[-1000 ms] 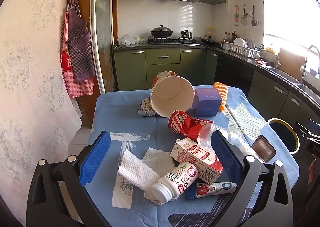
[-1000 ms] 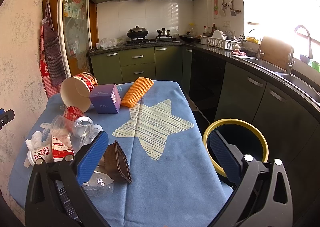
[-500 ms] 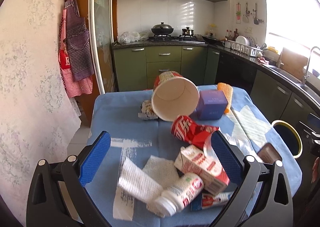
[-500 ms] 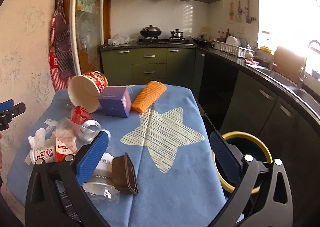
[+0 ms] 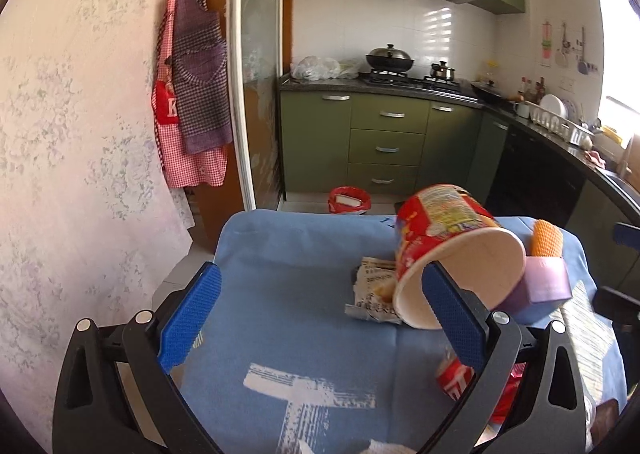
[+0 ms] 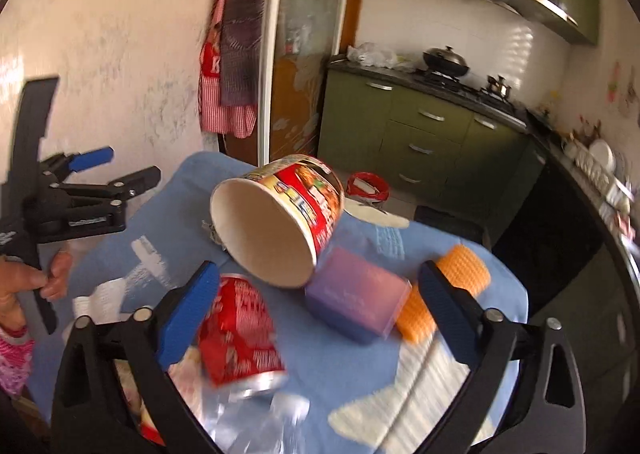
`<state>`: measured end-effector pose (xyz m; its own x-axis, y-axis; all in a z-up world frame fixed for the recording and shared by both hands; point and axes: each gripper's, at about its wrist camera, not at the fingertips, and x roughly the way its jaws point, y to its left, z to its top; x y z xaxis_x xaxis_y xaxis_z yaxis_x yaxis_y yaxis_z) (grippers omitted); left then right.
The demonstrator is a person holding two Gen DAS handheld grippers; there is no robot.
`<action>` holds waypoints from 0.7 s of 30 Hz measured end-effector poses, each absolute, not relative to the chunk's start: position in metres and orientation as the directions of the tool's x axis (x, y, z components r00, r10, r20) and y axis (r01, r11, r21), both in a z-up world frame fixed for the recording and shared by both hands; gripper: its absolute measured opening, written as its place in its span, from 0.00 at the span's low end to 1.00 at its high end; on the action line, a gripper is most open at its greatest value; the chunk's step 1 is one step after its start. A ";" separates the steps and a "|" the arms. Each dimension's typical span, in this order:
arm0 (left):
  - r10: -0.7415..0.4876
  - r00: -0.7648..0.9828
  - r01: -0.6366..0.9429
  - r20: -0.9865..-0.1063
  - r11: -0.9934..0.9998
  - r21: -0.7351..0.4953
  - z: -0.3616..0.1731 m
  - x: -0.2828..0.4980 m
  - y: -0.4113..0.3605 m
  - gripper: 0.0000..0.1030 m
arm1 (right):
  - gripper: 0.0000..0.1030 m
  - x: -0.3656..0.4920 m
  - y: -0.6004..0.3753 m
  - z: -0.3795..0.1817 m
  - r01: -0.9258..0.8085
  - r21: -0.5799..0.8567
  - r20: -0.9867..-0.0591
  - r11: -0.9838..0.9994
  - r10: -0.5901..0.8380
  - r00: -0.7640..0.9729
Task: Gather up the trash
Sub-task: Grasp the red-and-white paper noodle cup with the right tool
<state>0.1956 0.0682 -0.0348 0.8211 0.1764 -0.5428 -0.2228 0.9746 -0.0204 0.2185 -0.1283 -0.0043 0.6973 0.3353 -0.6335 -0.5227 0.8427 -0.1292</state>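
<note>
Left wrist view: the left tool (image 5: 320, 310) is spread wide over bare blue cloth, pinching nothing. A tipped noodle cup (image 5: 452, 254) lies toward the counter's (image 5: 280, 246) far right corner — a crumpled wrapper (image 5: 372, 290) just beside it.

Right wrist view: the right tool (image 6: 320, 302) stands spread, its jaws having just narrowed a little, empty. Behind its pads lie the crushed red can (image 6: 240, 330) near the front edge and a purple box (image 6: 356, 306) touching the cup.

Tipped cup (image 6: 276, 226) and box (image 6: 356, 304) block the far cloth (image 5: 288, 254).
</note>
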 end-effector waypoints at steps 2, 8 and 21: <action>0.174 0.822 -0.227 -0.543 0.973 -0.031 -0.040 0.199 0.073 0.96 | 0.78 0.242 -0.107 -0.017 -0.544 -0.152 -0.674 0.825 0.317 0.667; 0.149 0.809 -0.206 -0.569 0.978 -0.037 -0.053 0.204 0.076 0.96 | 0.74 0.284 -0.059 -0.044 -0.529 -0.292 -0.703 0.796 0.197 0.684; 0.114 0.811 -0.184 -0.573 0.981 -0.066 -0.055 0.197 0.078 0.96 | 0.03 0.362 -0.058 -0.033 -0.486 -0.089 -0.781 0.869 0.242 0.575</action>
